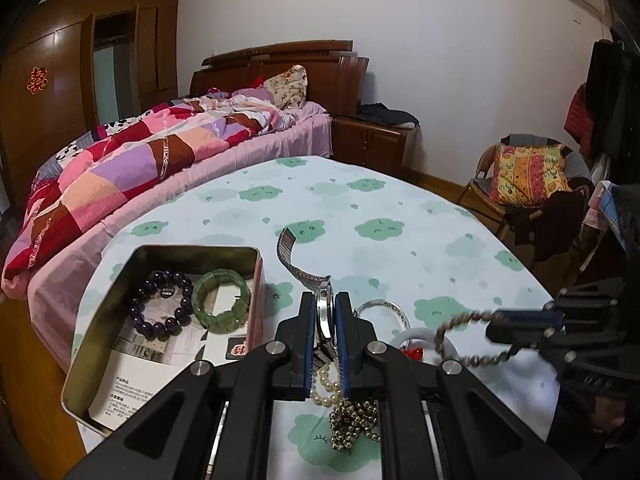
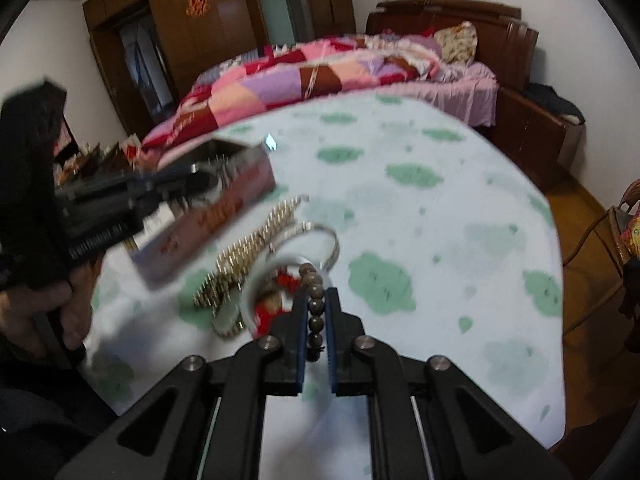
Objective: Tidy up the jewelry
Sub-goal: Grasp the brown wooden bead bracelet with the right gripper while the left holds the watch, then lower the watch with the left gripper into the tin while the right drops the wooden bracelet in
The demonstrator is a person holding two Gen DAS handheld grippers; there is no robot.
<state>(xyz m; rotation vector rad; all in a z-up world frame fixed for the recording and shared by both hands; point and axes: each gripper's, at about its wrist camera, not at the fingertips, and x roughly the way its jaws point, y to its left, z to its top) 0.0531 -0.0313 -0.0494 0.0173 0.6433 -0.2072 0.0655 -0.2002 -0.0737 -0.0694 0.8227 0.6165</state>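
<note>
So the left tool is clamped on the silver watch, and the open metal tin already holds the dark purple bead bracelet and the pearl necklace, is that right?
Not quite. Beside the dark purple bead bracelet, the open metal tin holds a green stone bracelet, not the pearl necklace, which lies on the cloth under the left tool. The left wrist view shows this. The left tool is indeed clamped on the silver watch.

Both grippers, left gripper [image 1: 325, 322] and right gripper [image 2: 316, 320], are built of black linkages with silver screws; blue pads line the fingers [image 1: 308, 340].
</note>
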